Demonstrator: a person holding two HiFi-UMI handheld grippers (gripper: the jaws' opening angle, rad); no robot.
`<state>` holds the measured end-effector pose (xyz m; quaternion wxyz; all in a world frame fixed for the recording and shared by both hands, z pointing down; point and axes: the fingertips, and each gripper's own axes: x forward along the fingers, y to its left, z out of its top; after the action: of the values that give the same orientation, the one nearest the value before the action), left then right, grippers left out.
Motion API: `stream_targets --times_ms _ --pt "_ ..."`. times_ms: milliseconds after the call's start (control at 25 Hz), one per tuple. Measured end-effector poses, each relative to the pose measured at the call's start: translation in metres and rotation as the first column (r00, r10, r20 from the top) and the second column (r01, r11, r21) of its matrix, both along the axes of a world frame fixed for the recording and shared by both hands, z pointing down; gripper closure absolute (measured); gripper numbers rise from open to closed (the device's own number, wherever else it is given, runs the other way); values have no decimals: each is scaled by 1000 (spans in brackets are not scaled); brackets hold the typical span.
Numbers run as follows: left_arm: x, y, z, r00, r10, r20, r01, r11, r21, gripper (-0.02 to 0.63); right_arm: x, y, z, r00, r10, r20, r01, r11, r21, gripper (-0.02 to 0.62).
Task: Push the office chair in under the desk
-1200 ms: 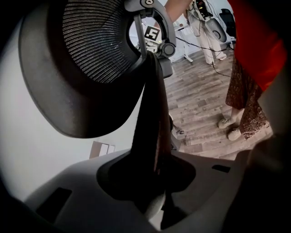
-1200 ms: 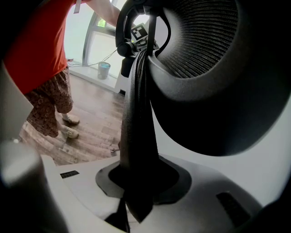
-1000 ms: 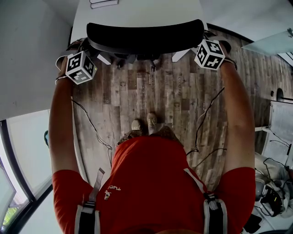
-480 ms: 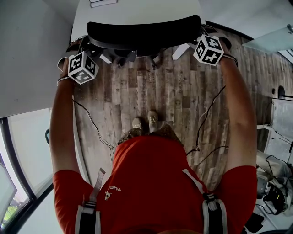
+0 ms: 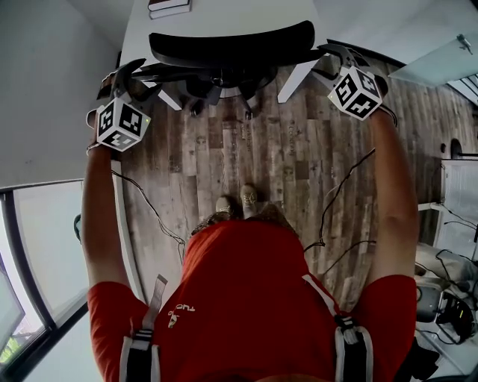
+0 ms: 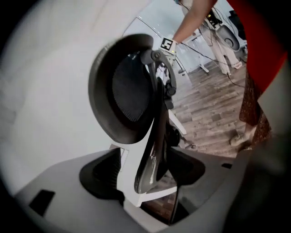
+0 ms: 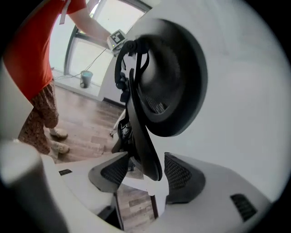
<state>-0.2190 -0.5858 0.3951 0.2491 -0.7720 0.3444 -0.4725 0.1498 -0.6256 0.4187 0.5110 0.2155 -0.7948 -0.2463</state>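
The black office chair (image 5: 231, 46) stands with its seat under the white desk (image 5: 224, 16), and its curved backrest faces me. My left gripper (image 5: 125, 74) is at the backrest's left edge and its jaws are opening. In the left gripper view the chair's edge (image 6: 152, 150) runs between the spread pads (image 6: 102, 173). My right gripper (image 5: 334, 57) is at the right edge, and its jaws are opening too. In the right gripper view the edge (image 7: 145, 150) hangs between the pads (image 7: 182, 175) with a gap on each side.
The desk's white legs (image 5: 295, 78) and the chair's castor base (image 5: 216, 83) stand over the wood floor (image 5: 284, 164). Books (image 5: 168, 6) lie on the desk. Cables (image 5: 149, 201) trail beside my feet (image 5: 235, 201). A wall and a window are on the left, and equipment (image 5: 448, 298) is on the right.
The chair has rolled farther under the desk. Both grippers have let go of the backrest's edges and drawn back a little, the left one down and left, the right one to the right.
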Motion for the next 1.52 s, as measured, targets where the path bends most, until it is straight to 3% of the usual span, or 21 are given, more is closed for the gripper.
stream_targets --times_ms 120,240,320,400,480,560,680,840,1000,1080,1200,1400,1520 --pt "6 22 -29 982 -21 -187 32 998 58 302 -4 27 -26 984 34 174 -42 998 44 351" --pt "21 49 -59 915 -11 -402 59 993 107 302 -19 58 -50 926 42 375 -72 995 65 351" --pt "32 68 -74 844 -14 -536 83 991 104 302 -32 81 -68 852 42 522 -90 994 68 362" --pt "46 86 -89 751 0 -660 87 991 98 311 -48 103 -86 747 39 663 -108 992 63 401" --pt "60 102 -101 646 36 -762 74 991 110 376 -64 124 -102 625 31 780 -118 991 55 439" --pt "73 116 -107 562 61 -825 63 991 116 448 -81 143 -113 514 21 857 -120 992 47 477" --pt "90 134 -113 475 80 -877 56 991 121 534 -106 166 -123 407 5 913 -108 993 43 519" --pt "104 153 -117 390 96 -916 59 990 128 586 -134 186 -127 333 -17 943 -84 995 47 556" --pt "117 169 -115 365 109 -925 28 991 128 595 -156 204 -123 317 -36 948 -60 997 58 568" --pt "120 175 -109 374 101 -922 24 993 118 597 -165 213 -121 308 -38 951 -47 997 55 569" --pt "123 183 -98 412 77 -908 21 995 94 597 -174 224 -120 304 -44 952 -32 998 56 569" --pt "126 191 -93 425 73 -902 7 996 84 597 -178 233 -119 300 -45 953 -34 998 58 569" --pt "127 191 -92 417 76 -906 1 996 85 597 -176 235 -119 286 -38 957 -44 998 53 571"
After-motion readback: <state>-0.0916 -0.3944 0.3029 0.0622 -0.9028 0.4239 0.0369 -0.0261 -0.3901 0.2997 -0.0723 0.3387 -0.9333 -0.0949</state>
